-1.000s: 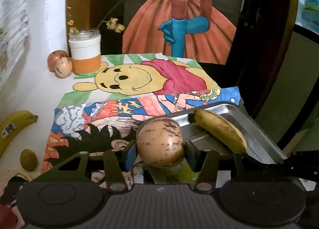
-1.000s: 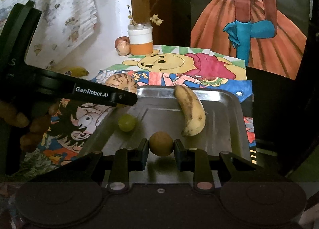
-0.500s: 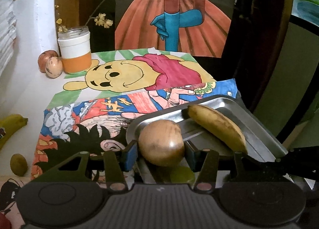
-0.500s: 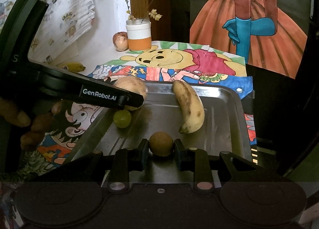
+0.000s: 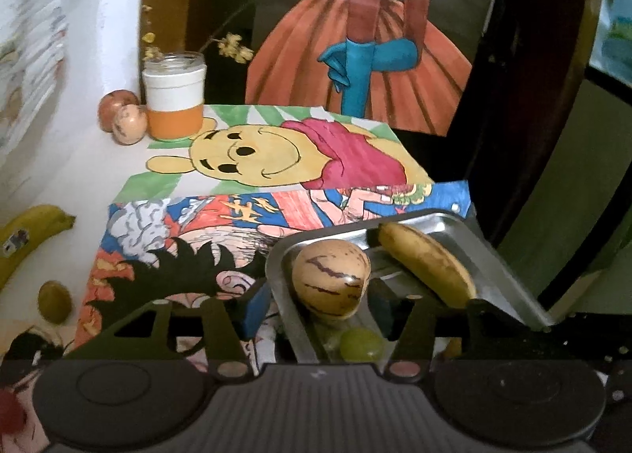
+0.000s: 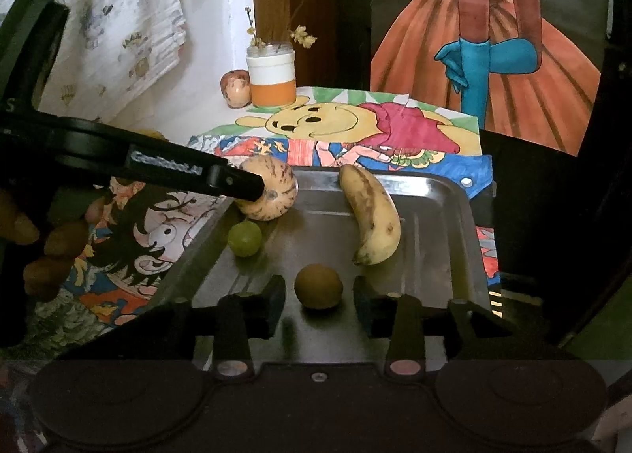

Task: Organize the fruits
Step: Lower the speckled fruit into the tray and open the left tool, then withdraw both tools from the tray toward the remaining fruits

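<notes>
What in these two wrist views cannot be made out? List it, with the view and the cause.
- Left wrist view: the green grape is partly hidden by the gripper body and the tray rim.
- Left wrist view: the banana on the table is cut off by the frame's left edge.
- Right wrist view: part of the striped melon is covered by the left gripper's finger.
- Right wrist view: the jar contents are too small.

Table banana (image 5: 27,239) cut by left edge; grape (image 5: 361,344) partly hidden.
</notes>
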The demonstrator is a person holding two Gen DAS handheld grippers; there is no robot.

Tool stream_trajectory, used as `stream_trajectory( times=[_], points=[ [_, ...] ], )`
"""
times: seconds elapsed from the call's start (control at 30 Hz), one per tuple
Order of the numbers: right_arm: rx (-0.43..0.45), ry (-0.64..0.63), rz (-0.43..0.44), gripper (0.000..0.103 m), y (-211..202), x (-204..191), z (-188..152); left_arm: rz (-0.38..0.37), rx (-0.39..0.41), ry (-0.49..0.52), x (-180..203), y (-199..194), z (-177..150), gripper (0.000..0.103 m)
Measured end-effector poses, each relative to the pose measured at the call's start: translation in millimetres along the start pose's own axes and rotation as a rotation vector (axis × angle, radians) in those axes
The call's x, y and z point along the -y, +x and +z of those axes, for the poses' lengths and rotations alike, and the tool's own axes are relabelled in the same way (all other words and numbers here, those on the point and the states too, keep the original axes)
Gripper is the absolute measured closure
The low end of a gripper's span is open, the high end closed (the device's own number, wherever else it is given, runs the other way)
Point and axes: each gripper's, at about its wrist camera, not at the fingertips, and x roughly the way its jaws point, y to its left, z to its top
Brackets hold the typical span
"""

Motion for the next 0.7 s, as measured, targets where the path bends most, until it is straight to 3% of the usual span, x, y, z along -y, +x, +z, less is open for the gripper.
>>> stream_trajectory(
  times=[0.17,0.47,0.7],
  points=[
    [0.028,0.007,0.002,0.044,-17,-5,1,0.01,0.038,-0.059,-4,-31,-4,0.024],
    [0.071,-0.001,0.016,0.027,-56,-18,-3,0.064,0.099,-0.129,-7,-89,-25,0.007],
    [0.078,0.012,0.04,0.013,-86,-26,-16,0.126,0.145,-0.174,-9,-137,-53,0.0]
  ],
)
